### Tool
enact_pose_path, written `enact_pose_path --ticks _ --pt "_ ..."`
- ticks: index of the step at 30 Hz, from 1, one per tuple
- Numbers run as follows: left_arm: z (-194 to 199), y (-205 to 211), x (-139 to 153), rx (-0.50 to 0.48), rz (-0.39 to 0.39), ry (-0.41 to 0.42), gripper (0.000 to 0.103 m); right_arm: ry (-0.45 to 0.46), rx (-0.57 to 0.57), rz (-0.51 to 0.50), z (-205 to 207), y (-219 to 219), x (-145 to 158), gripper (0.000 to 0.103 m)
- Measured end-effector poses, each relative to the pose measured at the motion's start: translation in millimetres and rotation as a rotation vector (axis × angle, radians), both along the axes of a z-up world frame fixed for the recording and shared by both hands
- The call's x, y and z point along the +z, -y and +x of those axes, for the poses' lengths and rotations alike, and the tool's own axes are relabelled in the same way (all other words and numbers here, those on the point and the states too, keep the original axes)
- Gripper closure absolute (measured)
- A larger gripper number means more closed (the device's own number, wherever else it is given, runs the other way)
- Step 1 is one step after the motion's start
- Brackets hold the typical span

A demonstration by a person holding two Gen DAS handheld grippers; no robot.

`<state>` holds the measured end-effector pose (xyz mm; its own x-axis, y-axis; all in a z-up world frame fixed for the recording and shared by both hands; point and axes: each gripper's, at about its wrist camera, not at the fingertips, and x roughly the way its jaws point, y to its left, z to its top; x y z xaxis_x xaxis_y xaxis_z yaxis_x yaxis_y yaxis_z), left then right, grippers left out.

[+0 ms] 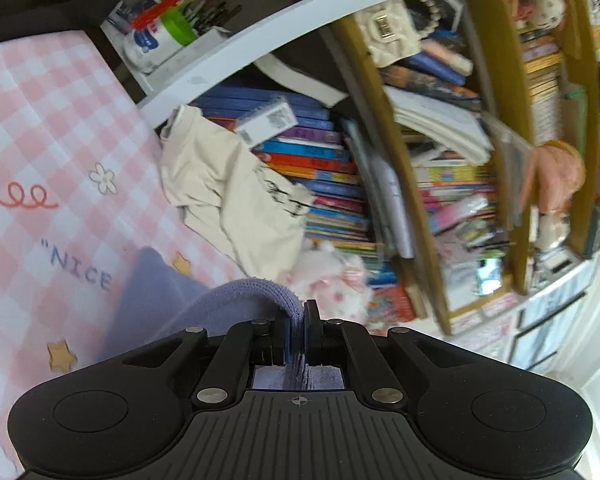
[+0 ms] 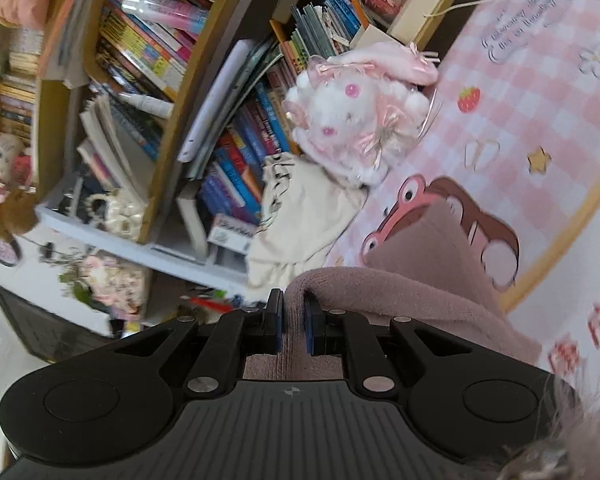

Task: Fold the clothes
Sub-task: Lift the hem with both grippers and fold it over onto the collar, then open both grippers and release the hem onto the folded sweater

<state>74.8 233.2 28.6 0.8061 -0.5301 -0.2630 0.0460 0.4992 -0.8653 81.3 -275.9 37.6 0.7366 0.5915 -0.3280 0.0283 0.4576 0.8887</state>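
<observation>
Left tool: jaws nearly closed, pinching ribbed edge of knit garment, which reads lavender here.

Right tool: jaws a little wider, gripping an edge that reads dusty pink; likely same garment under different colour cast, unconfirmed.

Garment lifted, hanging over pink checked table.

Risks: thin pinch may slip; uneven tension skews fold; trailing fabric may snag cream cloth or plush toy by bookshelf.

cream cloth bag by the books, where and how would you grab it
Probably best pinched at the loose lower edge of the cream cloth bag lying on the pink checked mat, coming in from the open mat side. Its upper part slumps against the stacked books, and a plush toy crowds one end. Both grippers' fingers are now shut on knit fabric.
</observation>
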Motion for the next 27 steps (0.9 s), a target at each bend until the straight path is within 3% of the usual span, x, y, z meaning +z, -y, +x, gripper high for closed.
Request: enact_pose_path --ticks 7,9,10,12,13,16,19,23,25,26,27 --pt "39 7 -23 0.005 0.115 -0.110 0.098 -0.092 -0.011 -0.115 44 -11 -28 0.092" --pt "48 7 -32 0.010 0.136 -0.171 0.093 -0.122 -0.014 -0.140 53 -14 -37 0.089" --pt "52 7 -36 0.010 0.147 -0.207 0.083 -0.124 -0.037 -0.176 54 -14 -37 0.085" --pt "57 3 -38 0.020 0.180 -0.260 0.047 -0.129 -0.084 -0.248 56 -14 -36 0.063" --pt "56 0 -36 0.035 0.204 -0.265 0.043 -0.132 -0.107 -0.284 56 -14 -36 0.053" --pt "41 -10 -23 0.061 0.292 -0.199 0.032 -0.075 -0.094 -0.429 50 -13 -24 0.053" --pt "25 -10 -20 0.029 0.401 -0.153 0.032 -0.020 0.019 -0.636 45 -26 -19 0.053" --pt "17 11 -32 -0.043 0.575 -0.174 0.035 0.004 0.152 -0.873 40 -51 -33 0.053" --pt "15 20 -40 -0.060 0.599 -0.178 0.035 -0.017 0.195 -0.934 39 -60 -45 0.065" --pt "15 23 -43 -0.069 0.592 -0.181 0.045 -0.032 0.191 -0.907 39 -57 -47 0.074" --pt "15 25 -46 -0.080 0.580 -0.187 0.079 -0.047 0.186 -0.881 39 -54 -50 0.091"
